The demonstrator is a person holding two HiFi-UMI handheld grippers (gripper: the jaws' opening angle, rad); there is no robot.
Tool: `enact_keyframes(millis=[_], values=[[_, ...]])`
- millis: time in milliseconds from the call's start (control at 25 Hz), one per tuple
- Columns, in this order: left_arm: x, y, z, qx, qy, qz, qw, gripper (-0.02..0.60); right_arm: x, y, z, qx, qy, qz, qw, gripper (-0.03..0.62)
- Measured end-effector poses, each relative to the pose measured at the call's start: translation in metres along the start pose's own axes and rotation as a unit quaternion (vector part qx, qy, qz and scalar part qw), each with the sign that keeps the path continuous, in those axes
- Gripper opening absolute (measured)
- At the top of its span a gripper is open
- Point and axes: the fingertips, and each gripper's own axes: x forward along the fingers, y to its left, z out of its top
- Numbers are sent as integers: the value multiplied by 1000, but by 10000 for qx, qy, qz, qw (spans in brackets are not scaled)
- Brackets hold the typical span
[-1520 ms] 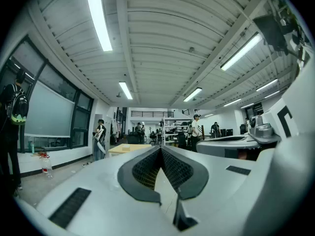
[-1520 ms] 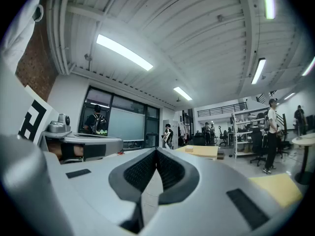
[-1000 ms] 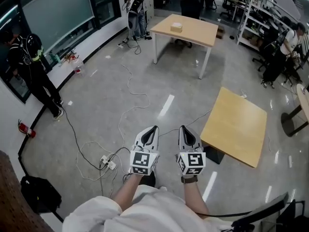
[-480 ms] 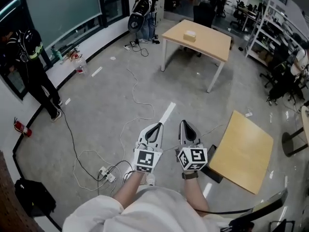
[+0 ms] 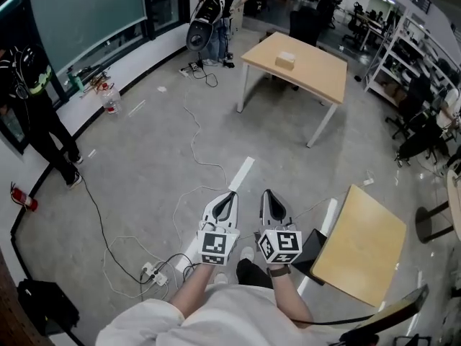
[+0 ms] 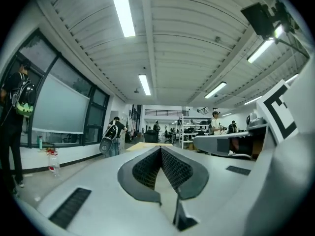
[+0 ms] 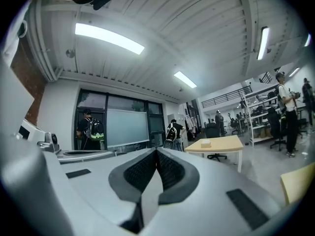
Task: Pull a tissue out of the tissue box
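Note:
A small pale tissue box (image 5: pixel 286 60) sits on a light wooden table (image 5: pixel 317 74) far across the room; the box (image 7: pixel 205 143) and its table (image 7: pixel 224 145) also show in the right gripper view. My left gripper (image 5: pixel 229 195) and right gripper (image 5: pixel 267 194) are held side by side in front of my body, pointing level toward that table, well short of it. Both are shut with nothing between the jaws. In the left gripper view the jaws (image 6: pixel 161 149) meet at the tips, and the right gripper (image 7: pixel 157 151) is the same.
Cables (image 5: pixel 189 141) and a power strip (image 5: pixel 149 270) lie on the grey floor ahead and to my left. A second wooden tabletop (image 5: pixel 364 244) stands close at my right. People stand by the windows (image 5: pixel 34 107) and near the far table (image 5: pixel 216 13). Shelving (image 5: pixel 414 63) lines the right side.
I have walked forward: the table with the tissue box has come nearer and more central, and the near tabletop has slid to my right. Both grippers stay shut, side by side.

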Motion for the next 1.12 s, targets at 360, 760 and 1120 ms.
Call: enact_keyframes(millis=[360,760,1120], values=[[129,48,3,-289,-247,-74,9992,0,139,-52,4,-145,40,397,9991,2],[288,91,29,-187,-407,75,9990,0,276,-122,33,-718,248,837,9936,2],[373,107,2,-135,-89,104,9998,0,344,-181,30,-531,-224,876,9945,2]])
